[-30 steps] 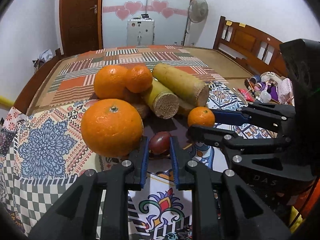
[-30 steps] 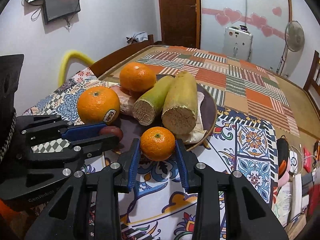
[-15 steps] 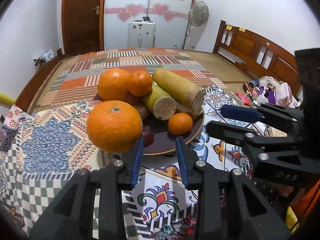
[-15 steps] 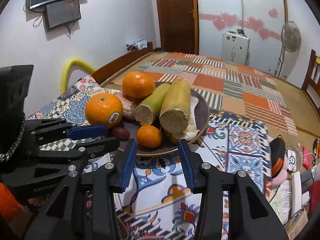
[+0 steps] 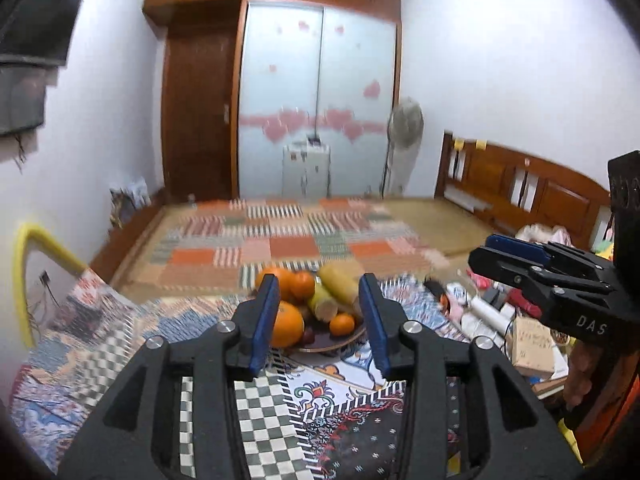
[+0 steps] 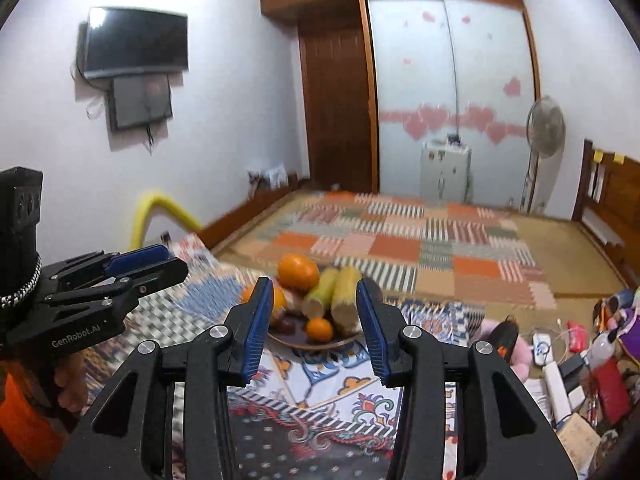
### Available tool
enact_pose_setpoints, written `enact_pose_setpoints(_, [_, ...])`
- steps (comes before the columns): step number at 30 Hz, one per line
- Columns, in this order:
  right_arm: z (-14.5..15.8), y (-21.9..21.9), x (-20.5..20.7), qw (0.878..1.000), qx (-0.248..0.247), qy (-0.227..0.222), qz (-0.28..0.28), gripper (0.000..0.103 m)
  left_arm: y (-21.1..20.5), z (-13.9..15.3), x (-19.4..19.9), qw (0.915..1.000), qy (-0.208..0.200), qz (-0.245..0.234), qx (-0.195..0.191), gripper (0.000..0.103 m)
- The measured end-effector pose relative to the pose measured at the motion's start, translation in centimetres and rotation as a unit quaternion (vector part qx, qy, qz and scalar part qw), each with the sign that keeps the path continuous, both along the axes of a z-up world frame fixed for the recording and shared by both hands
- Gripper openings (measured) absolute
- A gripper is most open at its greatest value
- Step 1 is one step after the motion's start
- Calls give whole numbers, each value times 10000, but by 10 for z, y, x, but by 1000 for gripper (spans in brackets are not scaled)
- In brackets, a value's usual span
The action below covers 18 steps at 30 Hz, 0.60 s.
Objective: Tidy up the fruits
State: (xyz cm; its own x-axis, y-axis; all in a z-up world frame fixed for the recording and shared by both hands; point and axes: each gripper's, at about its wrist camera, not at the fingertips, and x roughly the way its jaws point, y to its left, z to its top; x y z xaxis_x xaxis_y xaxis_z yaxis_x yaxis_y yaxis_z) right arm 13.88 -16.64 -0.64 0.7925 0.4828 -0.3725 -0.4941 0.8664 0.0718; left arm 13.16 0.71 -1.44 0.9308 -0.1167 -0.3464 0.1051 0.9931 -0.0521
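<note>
A dark plate (image 5: 320, 345) (image 6: 316, 345) on the patterned tablecloth holds several oranges, a small orange (image 5: 342, 324) (image 6: 319, 329), a dark red fruit (image 5: 307, 335) (image 6: 286, 325) and two sugarcane pieces (image 5: 340, 284) (image 6: 345, 296). A big orange (image 5: 286, 323) sits at the plate's left edge. My left gripper (image 5: 320, 324) is open and empty, well back from the plate. My right gripper (image 6: 316, 320) is open and empty, also well back. Each gripper shows in the other's view: the right one (image 5: 516, 260), the left one (image 6: 140, 264).
The patterned tablecloth (image 5: 280, 412) covers the near table. Clutter of boxes, bottles and a remote (image 6: 568, 360) lies at the right. A patchwork bed mat (image 6: 400, 240) stretches behind the plate. A yellow tube (image 5: 28, 264) stands at the left.
Both grippers have pulled far back and up from the plate and opened wider. The small orange and the dark red fruit stay on the plate.
</note>
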Motion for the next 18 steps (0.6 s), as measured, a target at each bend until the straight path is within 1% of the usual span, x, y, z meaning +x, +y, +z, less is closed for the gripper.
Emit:
enact_pose_setpoints(3, [18,-2,-29,9993,155,-343,-79,40,-5,17,-33,9991,-388,104,106,53])
enact_pose_setpoints(7, [32,-3,-62,9967,350,-712,-161,40,-7,31,-69,9973,-694,168,144,58])
enact_pose_setpoints(9, [35,-3,-76,9954,416,-835,-210,46,-8,36,-83,9964,-807,200,133,64])
enact_pose_setpoints(10, [35,-2,-81,9945,395,-923,-304,48,-8,37,-90,9959,-868,230,138,66])
enact_pose_setpoints(12, [35,-3,-88,9928,387,-1056,-412,60,-9,39,-103,9946,-989,265,185,73])
enact_pose_setpoints(13, [34,-3,-93,9921,430,-1098,-438,63,-10,40,-108,9942,-1025,262,202,75])
enact_pose_setpoints(14, [34,-3,-93,9919,458,-1101,-436,67,-10,40,-113,9939,-1053,262,209,78])
enact_pose_setpoints(16, [33,-3,-95,9919,494,-1090,-414,68,-10,41,-119,9933,-1106,271,202,84])
enact_pose_setpoints(17, [32,-3,-96,9919,500,-1089,-424,71,-10,41,-122,9930,-1130,273,188,87])
enact_pose_setpoints(18, [31,-2,-95,9917,494,-1099,-457,77,-11,41,-124,9929,-1144,273,180,92])
